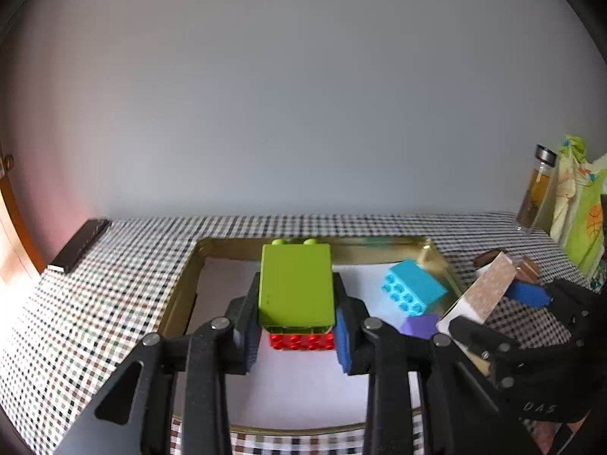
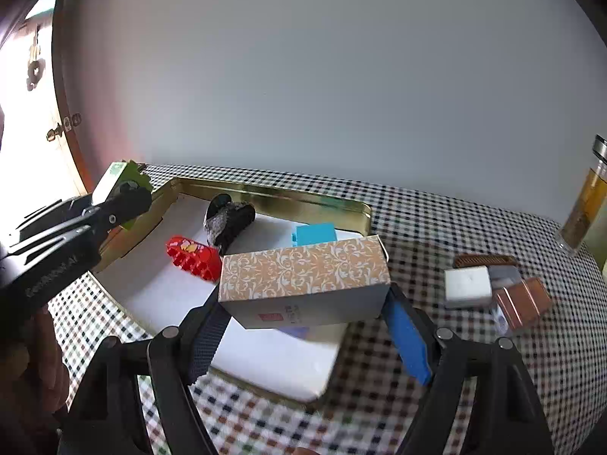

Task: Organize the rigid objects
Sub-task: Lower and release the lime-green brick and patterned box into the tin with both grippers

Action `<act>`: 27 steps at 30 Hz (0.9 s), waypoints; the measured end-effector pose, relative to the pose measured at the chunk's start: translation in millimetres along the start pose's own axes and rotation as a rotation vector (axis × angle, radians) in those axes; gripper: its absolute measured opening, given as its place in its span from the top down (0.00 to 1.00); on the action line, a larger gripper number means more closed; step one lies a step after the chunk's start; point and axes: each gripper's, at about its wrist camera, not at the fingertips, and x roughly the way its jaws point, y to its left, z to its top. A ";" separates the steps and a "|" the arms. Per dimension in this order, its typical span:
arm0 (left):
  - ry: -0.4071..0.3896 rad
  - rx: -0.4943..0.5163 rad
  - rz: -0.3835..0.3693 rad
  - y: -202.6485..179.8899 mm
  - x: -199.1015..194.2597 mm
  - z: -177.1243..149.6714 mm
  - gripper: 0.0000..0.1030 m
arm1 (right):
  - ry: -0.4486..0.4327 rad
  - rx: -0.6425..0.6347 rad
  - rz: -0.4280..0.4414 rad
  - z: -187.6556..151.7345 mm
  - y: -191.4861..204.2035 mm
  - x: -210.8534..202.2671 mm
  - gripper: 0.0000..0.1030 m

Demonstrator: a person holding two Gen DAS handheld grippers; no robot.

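Right now the checked tablecloth [image 2: 436, 227] carries everything, and on it lies a shallow gold tray [image 2: 288, 199] with a white floor. Over the tray's near right corner, the right gripper [image 2: 307, 326] clamps a long patterned box [image 2: 303, 275], tan with pale scrollwork on top, white on its side with a small red mark, its jaws standing fairly wide across its length. The left gripper [image 1: 297, 326], jaws narrow, pinches a lime green brick [image 1: 296, 286] held above the tray floor, smooth-faced, two studs at its far end. A turquoise brick [image 1: 413, 287] leans in the far right corner; a red brick [image 2: 194, 257] lies studs-out, lower down.
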 end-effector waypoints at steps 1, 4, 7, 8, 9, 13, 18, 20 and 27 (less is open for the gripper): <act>0.013 -0.008 0.003 2.8 4.3 -1.8 0.71 | 0.005 -0.002 0.002 2.3 1.2 3.8 0.22; 0.053 -0.019 0.005 6.5 13.7 -5.6 0.71 | 0.015 -0.010 0.007 7.3 4.6 11.3 0.22; 0.082 -0.031 0.013 10.7 19.4 -7.9 0.71 | 0.032 -0.017 0.009 10.0 8.4 20.7 0.22; 0.089 -0.034 0.012 11.6 20.8 -8.3 0.71 | 0.039 -0.020 0.012 10.0 9.9 23.7 0.22; 0.095 -0.034 0.015 11.7 21.4 -9.3 0.71 | 0.046 -0.024 0.011 9.7 11.2 26.4 0.22; 0.130 -0.035 0.020 13.0 28.2 -11.6 0.71 | 0.066 -0.033 0.013 7.2 13.3 32.7 0.22; 0.145 -0.030 0.028 15.8 33.0 -13.5 0.71 | 0.080 -0.036 0.017 6.3 12.6 38.4 0.22; 0.151 -0.033 0.035 17.6 35.5 -14.1 0.71 | 0.085 -0.045 0.016 7.1 14.1 40.2 0.22; 0.169 -0.049 0.044 22.8 40.5 -15.9 0.71 | 0.102 -0.077 0.024 7.9 22.5 46.5 0.22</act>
